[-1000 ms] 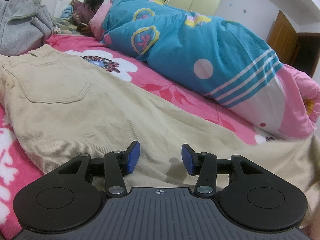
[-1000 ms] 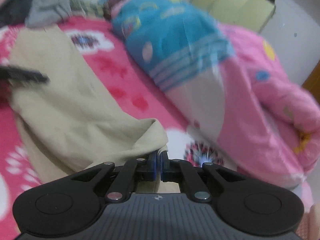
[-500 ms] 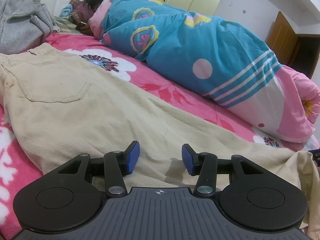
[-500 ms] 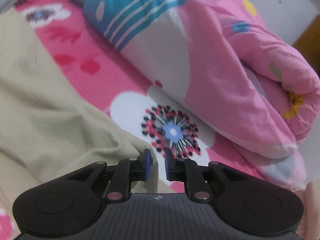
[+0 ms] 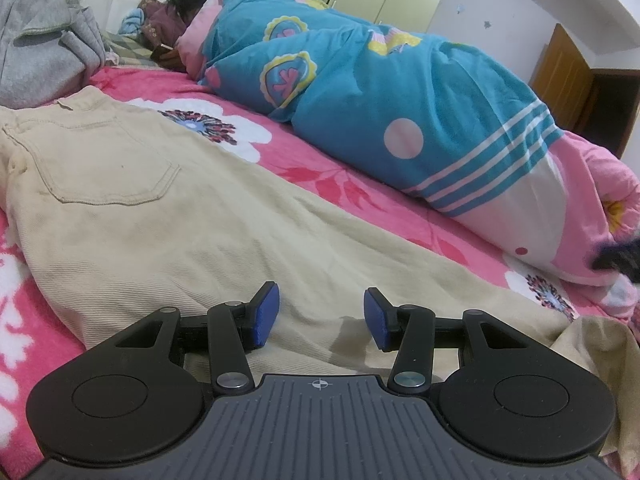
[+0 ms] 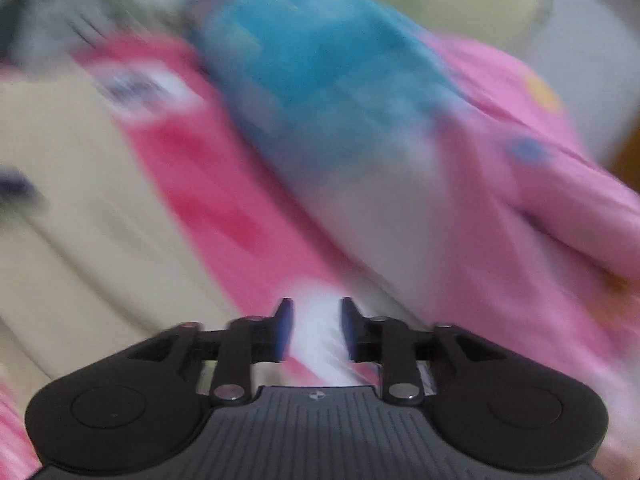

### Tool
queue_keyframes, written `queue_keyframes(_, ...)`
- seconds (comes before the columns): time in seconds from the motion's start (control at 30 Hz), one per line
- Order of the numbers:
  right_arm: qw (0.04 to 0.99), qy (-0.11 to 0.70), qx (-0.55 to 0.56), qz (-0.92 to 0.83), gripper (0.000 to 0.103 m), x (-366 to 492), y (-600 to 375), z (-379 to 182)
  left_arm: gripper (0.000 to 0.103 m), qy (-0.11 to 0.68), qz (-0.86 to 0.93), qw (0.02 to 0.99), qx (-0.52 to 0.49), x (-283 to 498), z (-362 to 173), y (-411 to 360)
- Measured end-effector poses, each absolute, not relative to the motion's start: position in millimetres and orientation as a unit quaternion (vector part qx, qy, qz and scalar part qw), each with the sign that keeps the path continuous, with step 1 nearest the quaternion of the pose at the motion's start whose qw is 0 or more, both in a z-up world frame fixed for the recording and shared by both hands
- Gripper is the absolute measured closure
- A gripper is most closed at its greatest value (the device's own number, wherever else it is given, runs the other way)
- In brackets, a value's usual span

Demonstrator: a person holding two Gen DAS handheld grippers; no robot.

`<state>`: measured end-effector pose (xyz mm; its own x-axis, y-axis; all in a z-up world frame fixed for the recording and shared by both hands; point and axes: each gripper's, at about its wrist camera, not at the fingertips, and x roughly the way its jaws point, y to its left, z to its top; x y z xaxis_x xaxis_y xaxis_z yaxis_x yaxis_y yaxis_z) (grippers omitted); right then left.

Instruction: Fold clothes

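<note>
**Both grippers empty over the beige trousers**

The left gripper had its blue-padded fingers spread wide with nothing between them, low over the beige trousers. The cloth lay flat directly beneath and ahead of those fingers, running away to the left, where a back pocket faced up near the waistband. To the right of the fingers the trouser leg ended in a rumpled edge on the pink floral bedspread. Beyond the trousers, further ahead, a blue and pink quilt lay bundled along the bed, and a grey garment was heaped at the far left by the headboard.

The right gripper showed its fingers parted by a moderate gap, holding nothing; only bedspread appeared between them. This view was heavily motion-blurred. The trousers were a beige mass to the left of the fingers, the quilt ahead of them.
</note>
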<state>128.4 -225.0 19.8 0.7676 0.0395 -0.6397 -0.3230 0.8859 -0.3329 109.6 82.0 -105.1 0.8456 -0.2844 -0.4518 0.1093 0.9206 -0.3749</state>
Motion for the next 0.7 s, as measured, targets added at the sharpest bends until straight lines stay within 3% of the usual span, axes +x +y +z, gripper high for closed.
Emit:
queue_keyframes(0.17, 0.893, 0.337, -0.203, 0.220, 0.068, 175.6, -149.0, -12.1, 0.056, 0.255, -0.106, 0.945, -0.173, 109.2, -105.8, 83.4)
queue_keyframes(0.37, 0.870, 0.344, -0.235, 0.262, 0.080, 188.4, -120.4, -43.6, 0.055, 0.255, -0.110, 0.944, -0.177, 109.4, -105.4, 84.6)
queue_keyframes(0.6, 0.853, 0.319, -0.289, 0.294, 0.080, 168.4, -109.6, -49.1, 0.054, 0.255, -0.116, 0.943, -0.178, 109.2, -105.7, 84.4)
queue_keyframes(0.7, 0.865, 0.339, -0.214, 0.303, 0.069, 191.1, -122.7, -41.2, 0.054, 0.255, -0.118, 0.943, -0.180, 108.8, -106.1, 85.3)
